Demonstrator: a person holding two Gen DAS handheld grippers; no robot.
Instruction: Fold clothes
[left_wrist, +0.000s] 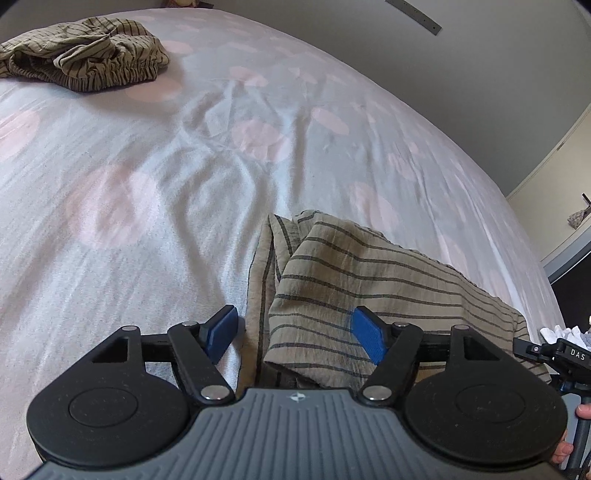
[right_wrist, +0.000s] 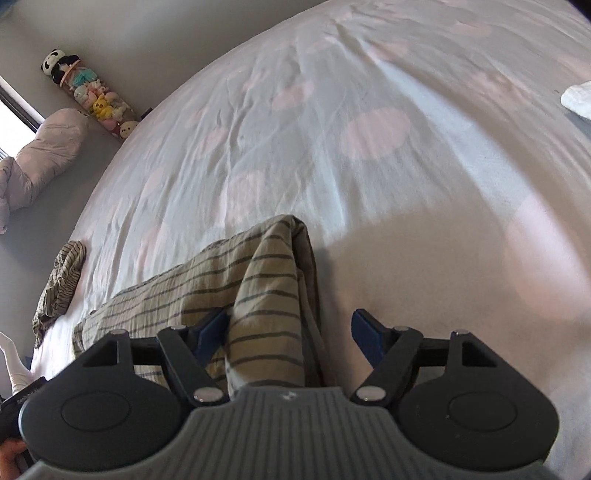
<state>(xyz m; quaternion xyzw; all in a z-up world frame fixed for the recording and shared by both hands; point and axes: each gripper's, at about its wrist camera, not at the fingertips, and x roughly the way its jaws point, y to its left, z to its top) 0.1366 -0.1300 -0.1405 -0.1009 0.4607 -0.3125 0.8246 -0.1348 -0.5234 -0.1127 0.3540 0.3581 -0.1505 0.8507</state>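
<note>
A tan garment with dark stripes (left_wrist: 369, 273) lies on the bed at its near edge. My left gripper (left_wrist: 295, 332) is open, and a bunched corner of the garment sits between its blue pads (left_wrist: 369, 338). In the right wrist view the same garment (right_wrist: 236, 273) runs off to the left. My right gripper (right_wrist: 288, 336) is open, with the garment's other bunched end lying between its fingers. A second crumpled striped garment (left_wrist: 85, 55) lies far left on the bed; it also shows in the right wrist view (right_wrist: 61, 280).
The bed has a pale sheet with pink spots (left_wrist: 221, 166). A wall runs behind the bed (left_wrist: 480, 74). A tube of plush toys (right_wrist: 92, 99) and a pillow (right_wrist: 51, 147) stand beside the bed. A white cloth (right_wrist: 578, 98) lies at far right.
</note>
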